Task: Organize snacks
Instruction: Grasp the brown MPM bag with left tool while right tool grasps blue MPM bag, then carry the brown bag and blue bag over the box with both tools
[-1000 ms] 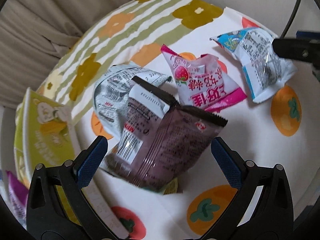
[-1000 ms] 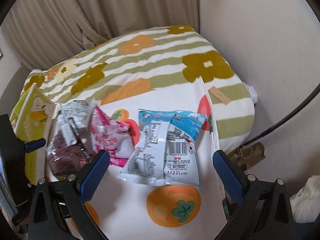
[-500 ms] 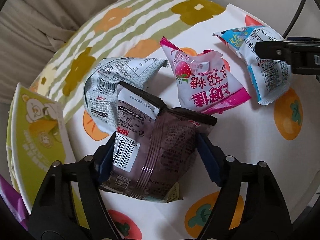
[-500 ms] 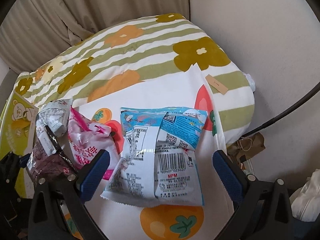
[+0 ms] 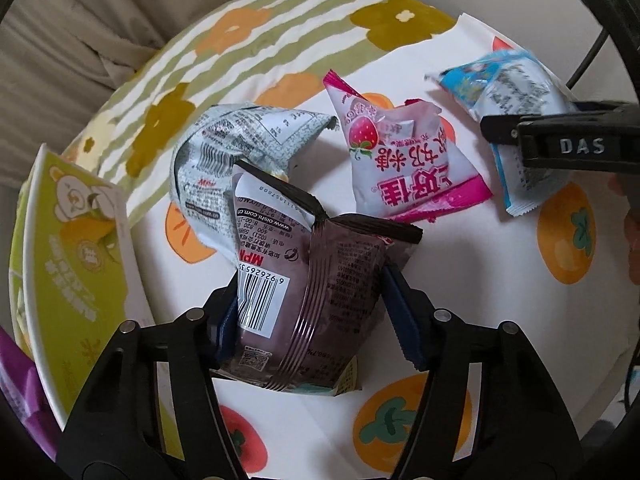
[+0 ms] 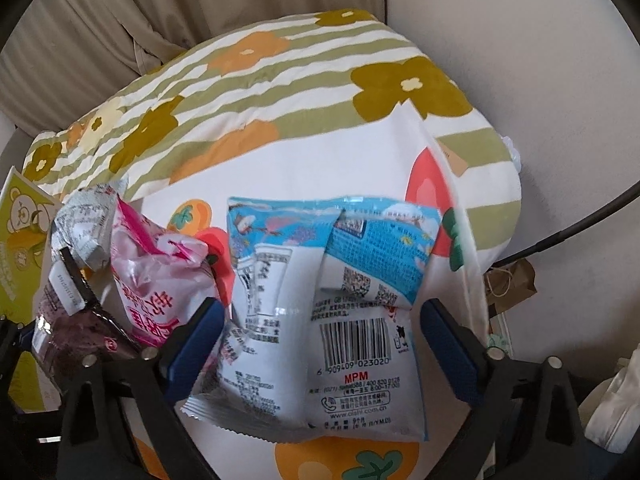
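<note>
A dark purple snack bag (image 5: 320, 300) stands crumpled on the white fruit-print cloth (image 5: 500, 320). My left gripper (image 5: 312, 316) is closing on it, and both blue pads press its sides. A blue-and-white snack bag (image 6: 360, 360) lies between the fingers of my right gripper (image 6: 320, 336), whose jaws are closing. The right pad still stands clear of the bag's edge. In the left wrist view one right-gripper finger (image 5: 560, 144) lies over that blue-and-white bag (image 5: 508, 92). A pink strawberry candy bag (image 5: 400, 160) and a grey-white bag (image 5: 224, 148) lie between the two.
A green box with a bear print (image 5: 72, 248) stands at the left edge, with a purple packet (image 5: 16, 392) below it. Behind the cloth lies a striped flower-print cover (image 6: 280, 92), then a curtain. A wall, a black cable (image 6: 560, 236) and a brown paper bag (image 6: 512, 280) are to the right.
The left jaws closed from wide open onto the purple bag, squeezing it. The right gripper came down over the blue-and-white bag, and its jaws began to narrow.
</note>
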Tool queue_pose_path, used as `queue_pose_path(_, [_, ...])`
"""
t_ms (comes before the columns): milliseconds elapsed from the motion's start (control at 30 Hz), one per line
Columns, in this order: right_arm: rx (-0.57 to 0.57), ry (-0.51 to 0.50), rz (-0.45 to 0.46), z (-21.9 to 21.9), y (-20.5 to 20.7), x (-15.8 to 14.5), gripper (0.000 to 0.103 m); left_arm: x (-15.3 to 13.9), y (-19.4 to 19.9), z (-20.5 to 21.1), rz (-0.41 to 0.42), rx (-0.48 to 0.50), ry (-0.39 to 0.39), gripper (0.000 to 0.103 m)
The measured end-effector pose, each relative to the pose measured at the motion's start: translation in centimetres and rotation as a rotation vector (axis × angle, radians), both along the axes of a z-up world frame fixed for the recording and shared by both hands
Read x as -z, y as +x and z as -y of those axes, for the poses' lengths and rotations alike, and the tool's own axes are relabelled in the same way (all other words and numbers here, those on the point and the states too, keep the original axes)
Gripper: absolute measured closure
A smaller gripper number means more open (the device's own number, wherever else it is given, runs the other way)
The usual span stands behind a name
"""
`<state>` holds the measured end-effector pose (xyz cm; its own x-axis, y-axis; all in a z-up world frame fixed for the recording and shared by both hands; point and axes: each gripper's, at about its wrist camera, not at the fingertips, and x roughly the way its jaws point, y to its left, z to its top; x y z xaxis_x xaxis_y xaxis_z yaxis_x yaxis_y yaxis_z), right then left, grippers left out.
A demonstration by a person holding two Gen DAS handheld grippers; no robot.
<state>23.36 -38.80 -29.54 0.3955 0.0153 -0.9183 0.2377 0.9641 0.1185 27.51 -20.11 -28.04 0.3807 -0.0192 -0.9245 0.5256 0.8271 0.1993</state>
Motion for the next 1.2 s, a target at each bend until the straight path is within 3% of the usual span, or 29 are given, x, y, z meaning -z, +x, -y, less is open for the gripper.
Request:
queue_pose_path(33, [-0.003,-0.002,-0.004,-0.1,-0.1,0.1,0.019,-0.1,-0.2,-0.1,0.001,-0.003,-0.006,0.043])
queue_pose_path(267, [-0.034,-0.006,0.033,-0.5,-1.3,-0.4,0.037,-0.3,-1.6,-0.4,-0.004,-0.029,-0.019,0.045])
queue_pose_path(567, [-0.068,-0.019,0.094,-0.6,-3.7,-3.4,0.039,-2.7,-3.7,-0.6,0.042,-0.07,-0.056,0.046])
queue_pose_path(700, [-0.093,-0.026,0.128,-0.8,-5.3,-6.2,0.039,-5.6,-5.0,-0.9,0.072,-0.101,-0.092,0.046])
queue_pose_path(833, [-0.161,-0.072,0.193,-1.8,-6.9,-10.7,0.039,-9.9,-5.9,-2.9,0.062,-0.194,-0.261,0.046])
queue_pose_path(1200, [-0.417,-0.079,0.389,-8.0,-5.9,-21.1,0.039,-21.1,-5.2,-10.3,0.288,-0.349,-0.349,0.046])
